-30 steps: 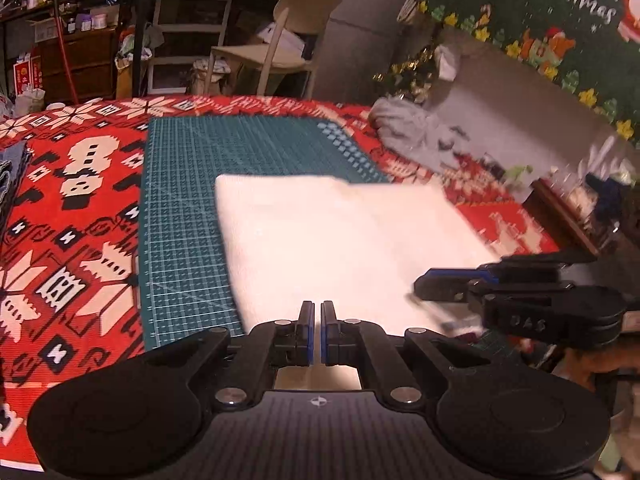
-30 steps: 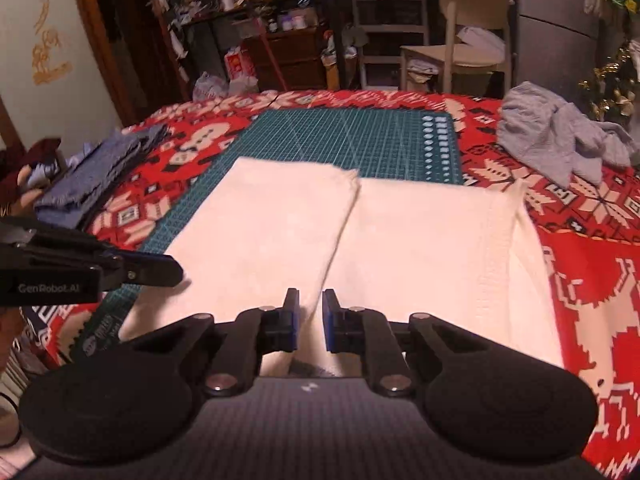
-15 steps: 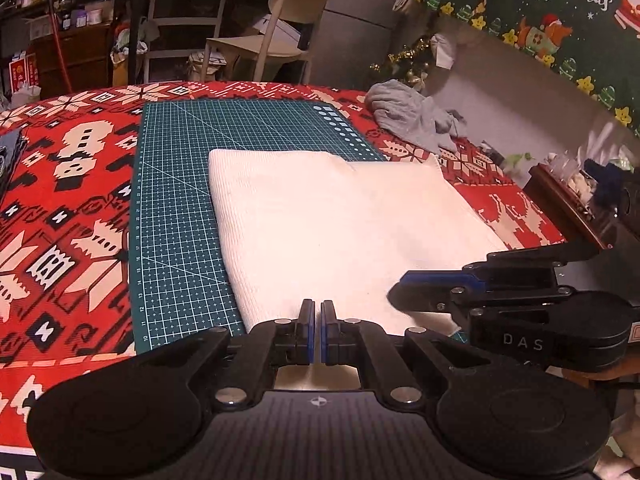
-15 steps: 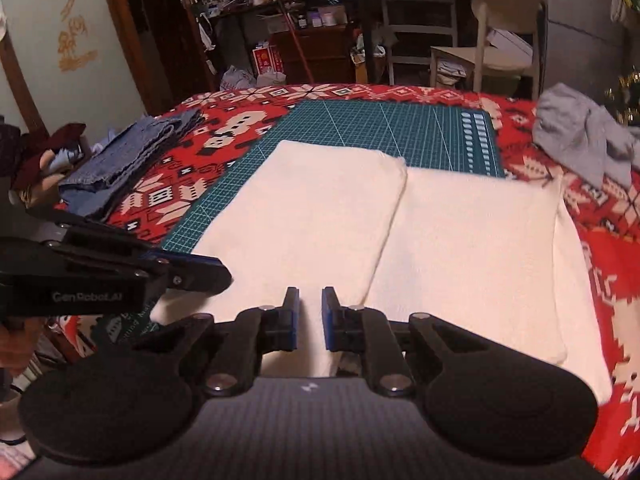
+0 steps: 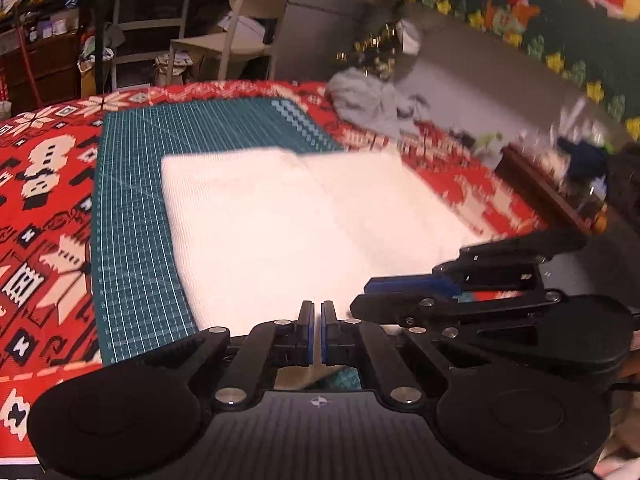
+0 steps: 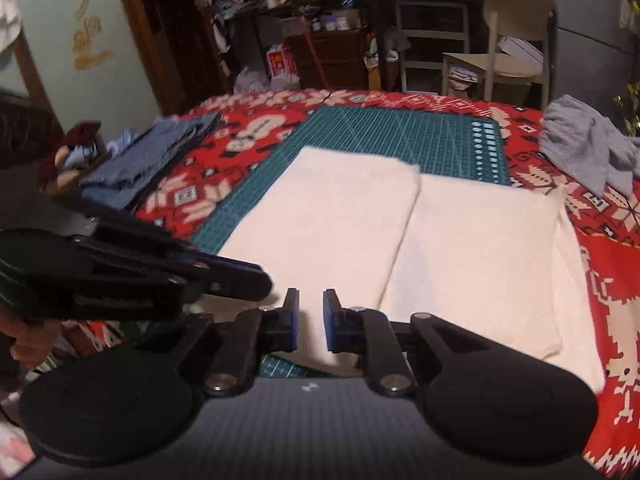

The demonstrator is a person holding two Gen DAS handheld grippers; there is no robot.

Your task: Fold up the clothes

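Observation:
A white cloth (image 5: 280, 232) (image 6: 400, 240) lies folded flat, with a seam down its middle, on a green cutting mat (image 5: 132, 240) (image 6: 400, 136). My left gripper (image 5: 317, 308) hovers over the cloth's near edge, shut, with nothing visibly pinched. It also shows at the left of the right wrist view (image 6: 264, 280). My right gripper (image 6: 307, 296) hangs over the same near edge just beside it. Its jaws are opening, with a small gap through which the cloth below shows, and the pads grip nothing. From the left wrist view it lies sideways at the right (image 5: 368, 294).
A red patterned tablecloth (image 5: 40, 180) covers the table. A crumpled grey garment (image 5: 368, 100) (image 6: 584, 148) lies at the far right, folded blue clothes (image 6: 148, 160) at the left. A chair (image 6: 508, 40) and cluttered shelves stand behind the table. A hand (image 6: 24, 340) holds the left gripper.
The two grippers have drawn closer together over the cloth's near edge. The right gripper's jaws stand slightly wider. The white cloth has not moved.

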